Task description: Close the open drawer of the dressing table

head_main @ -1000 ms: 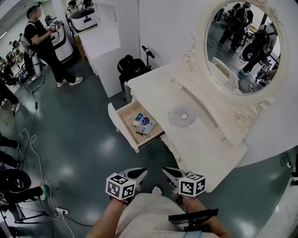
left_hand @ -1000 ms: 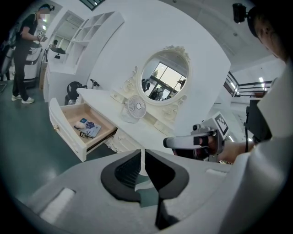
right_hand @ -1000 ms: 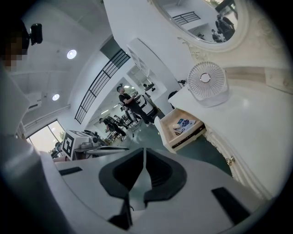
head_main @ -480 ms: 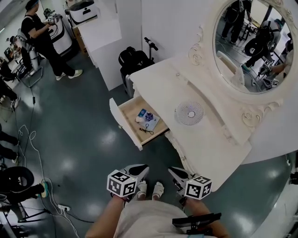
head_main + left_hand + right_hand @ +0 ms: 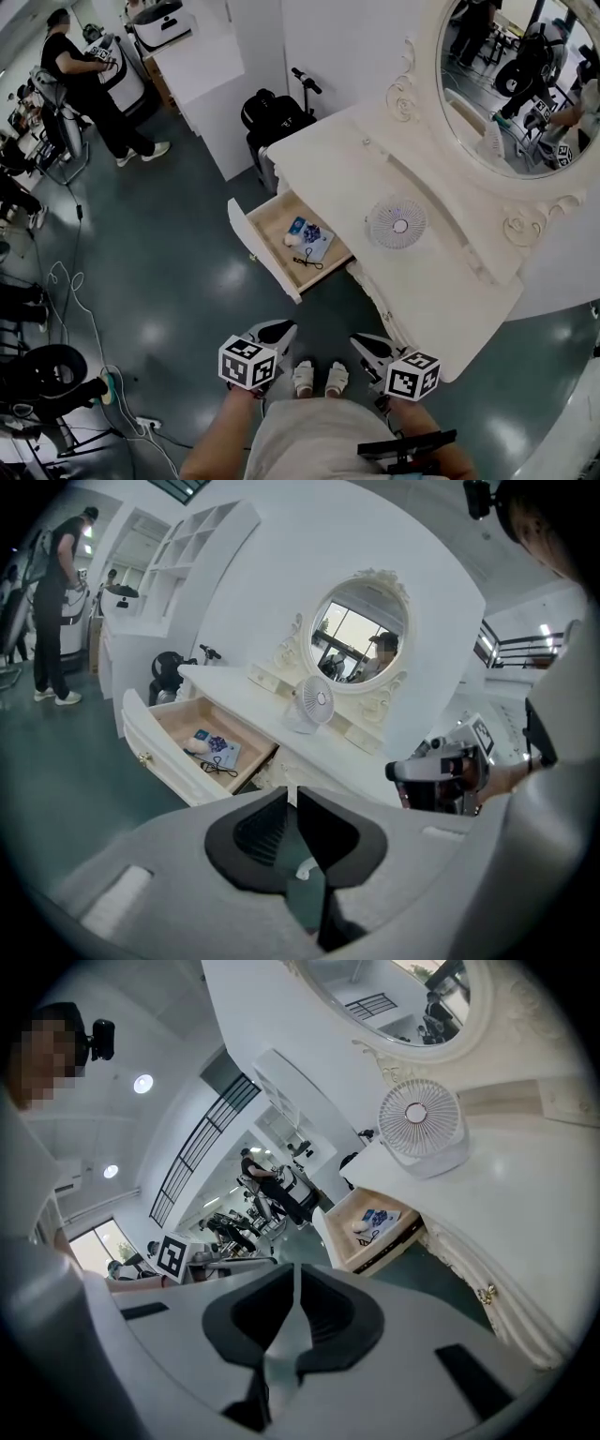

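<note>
The white dressing table (image 5: pixel 441 281) stands ahead on the right, with an oval mirror (image 5: pixel 525 84). Its drawer (image 5: pixel 272 220) is pulled out to the left, its white front panel (image 5: pixel 262 251) facing the floor space. A blue-and-white booklet (image 5: pixel 310 238), a small white object and a black cord lie inside. My left gripper (image 5: pixel 279 330) and right gripper (image 5: pixel 361 344) hover low, well short of the drawer, both shut and holding nothing. The drawer (image 5: pixel 202 752) lies ahead and to the left in the left gripper view, and the drawer (image 5: pixel 375 1227) shows to the right in the right gripper view.
A small white fan (image 5: pixel 397 222) stands on the tabletop. A black bag and scooter (image 5: pixel 272 112) sit beside the table's far end. Cables (image 5: pixel 75 309) trail over the grey floor at left. A person in black (image 5: pixel 80 89) stands by white cabinets far left.
The head view has tipped down, bringing my shoes into sight between the grippers. The left gripper has shifted a little. The drawer stands open as before.
</note>
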`<state>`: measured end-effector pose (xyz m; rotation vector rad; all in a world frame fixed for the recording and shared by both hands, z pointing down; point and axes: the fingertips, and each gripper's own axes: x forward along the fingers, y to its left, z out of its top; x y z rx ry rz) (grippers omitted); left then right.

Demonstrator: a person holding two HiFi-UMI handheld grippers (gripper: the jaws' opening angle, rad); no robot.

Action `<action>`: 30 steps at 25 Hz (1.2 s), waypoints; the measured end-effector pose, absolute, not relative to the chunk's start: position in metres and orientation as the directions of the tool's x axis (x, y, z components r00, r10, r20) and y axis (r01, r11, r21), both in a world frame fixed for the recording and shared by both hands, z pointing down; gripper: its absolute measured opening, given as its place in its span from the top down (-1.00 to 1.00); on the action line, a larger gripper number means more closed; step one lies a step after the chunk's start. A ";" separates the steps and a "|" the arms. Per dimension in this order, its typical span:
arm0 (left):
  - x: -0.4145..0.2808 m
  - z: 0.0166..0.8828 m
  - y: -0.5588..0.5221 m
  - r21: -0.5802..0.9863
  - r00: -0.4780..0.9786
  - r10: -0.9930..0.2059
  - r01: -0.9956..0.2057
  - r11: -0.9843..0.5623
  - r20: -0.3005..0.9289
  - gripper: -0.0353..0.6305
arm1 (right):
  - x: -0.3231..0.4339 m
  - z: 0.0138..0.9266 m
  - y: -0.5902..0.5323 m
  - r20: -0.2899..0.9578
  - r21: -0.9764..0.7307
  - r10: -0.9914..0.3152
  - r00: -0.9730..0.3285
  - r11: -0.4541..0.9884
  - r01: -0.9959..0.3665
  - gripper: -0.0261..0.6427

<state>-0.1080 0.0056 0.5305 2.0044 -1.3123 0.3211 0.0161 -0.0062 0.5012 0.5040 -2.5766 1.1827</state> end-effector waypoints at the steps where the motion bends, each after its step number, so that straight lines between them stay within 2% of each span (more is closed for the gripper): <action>1: -0.113 0.533 0.002 0.413 0.444 -0.701 -0.881 -0.229 0.558 0.84 | 0.016 0.502 -0.007 0.374 -0.676 -0.202 -0.905 0.609 -0.415 0.87; 5: -0.132 0.541 -0.008 0.390 0.422 -0.700 -0.895 -0.218 0.576 0.65 | 0.008 0.505 -0.006 0.378 -0.680 -0.200 -0.904 0.603 -0.417 0.87; 15: -0.167 0.553 -0.038 0.341 0.386 -0.701 -0.916 -0.212 0.599 0.53 | -0.002 0.516 -0.013 0.401 -0.675 -0.190 -0.896 0.600 -0.429 0.87; 21: -0.181 0.566 -0.046 0.348 0.380 -0.688 -0.917 -0.194 0.618 0.52 | -0.010 0.536 -0.014 0.472 -0.609 -0.089 -0.877 0.686 -0.398 0.87; 25: -0.192 0.575 -0.048 0.352 0.374 -0.679 -0.919 -0.178 0.632 0.50 | -0.023 0.540 -0.012 0.466 -0.598 0.005 -0.885 0.739 -0.311 0.86; 30: -0.210 0.588 -0.053 0.330 0.356 -0.665 -0.928 -0.172 0.656 0.48 | -0.039 0.545 -0.017 0.493 -0.573 0.076 -0.867 0.779 -0.257 0.67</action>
